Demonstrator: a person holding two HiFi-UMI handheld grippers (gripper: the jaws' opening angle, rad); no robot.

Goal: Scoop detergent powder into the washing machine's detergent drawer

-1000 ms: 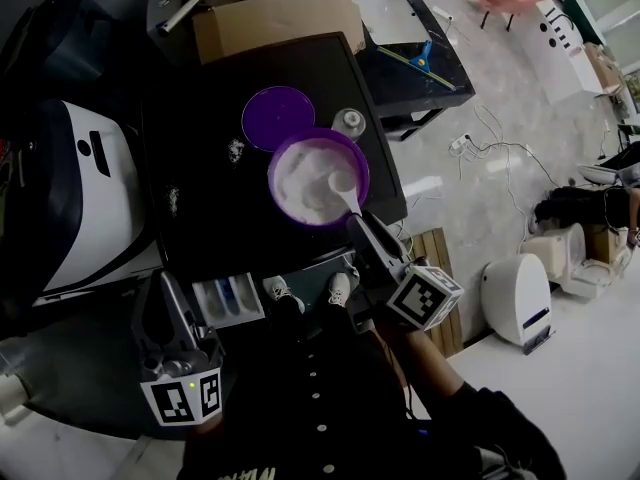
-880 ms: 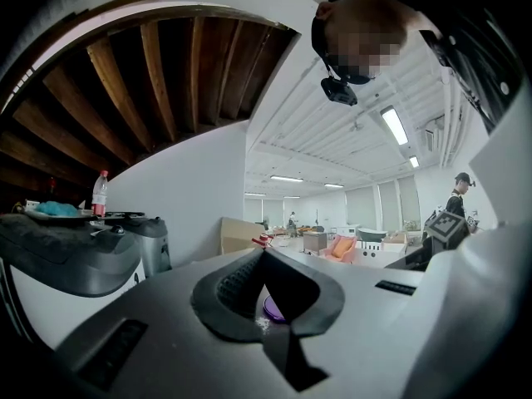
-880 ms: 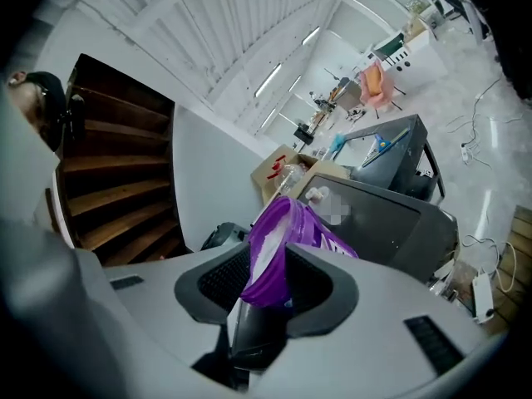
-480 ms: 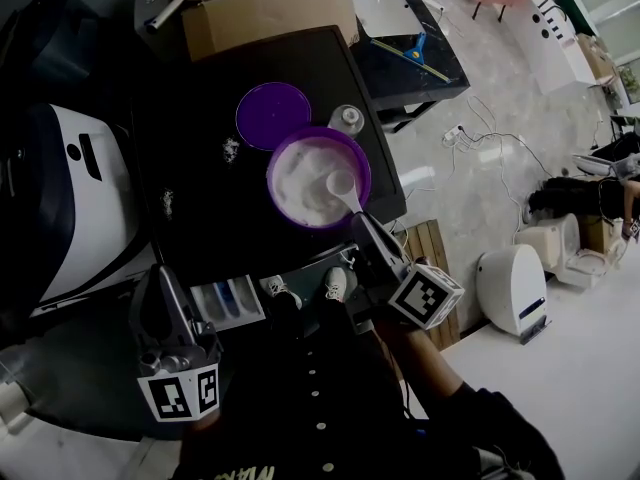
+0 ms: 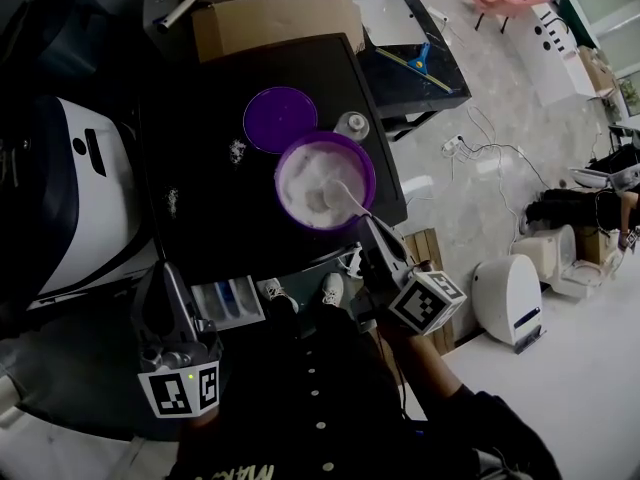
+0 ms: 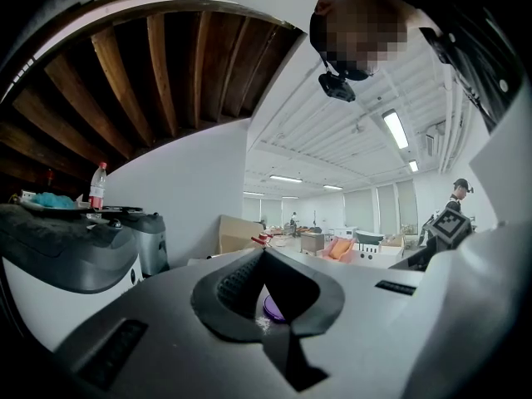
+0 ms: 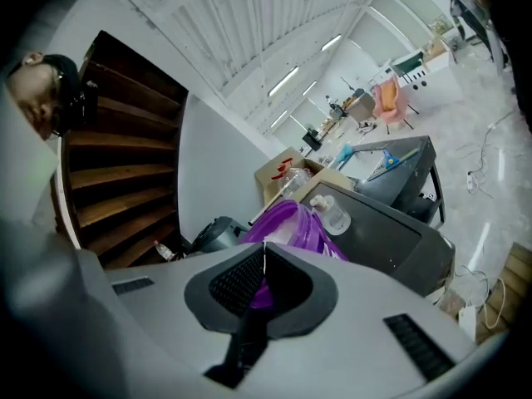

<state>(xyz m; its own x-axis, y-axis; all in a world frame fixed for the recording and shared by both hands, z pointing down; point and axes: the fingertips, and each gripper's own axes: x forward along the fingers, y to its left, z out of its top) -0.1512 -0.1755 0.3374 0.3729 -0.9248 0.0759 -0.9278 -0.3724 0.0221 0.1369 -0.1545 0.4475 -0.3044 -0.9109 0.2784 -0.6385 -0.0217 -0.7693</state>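
Note:
A purple tub (image 5: 352, 158) of white detergent powder (image 5: 305, 173) stands on the dark machine top (image 5: 215, 213). A white scoop (image 5: 340, 196) lies in the powder, its handle pointing to the near right rim. My right gripper (image 5: 368, 220) is shut on that handle; in the right gripper view the handle shows as a thin white edge between the pads (image 7: 249, 277), with the tub (image 7: 291, 223) just beyond. The open detergent drawer (image 5: 228, 303) sticks out at the machine's front. My left gripper (image 5: 160, 280) hangs beside it, shut and holding nothing (image 6: 268, 264).
The tub's purple lid (image 5: 280, 119) lies flat behind it, next to a small clear pump bottle (image 5: 351, 125). Spilled powder specks (image 5: 236, 150) dot the top. A white appliance (image 5: 85, 203) stands at the left, a cardboard box (image 5: 275, 18) behind, a black table (image 5: 415, 63) to the right.
The right gripper's jaws have shut on the scoop handle, and the scoop's bowl now sits lower in the powder. The left gripper has stayed where it was.

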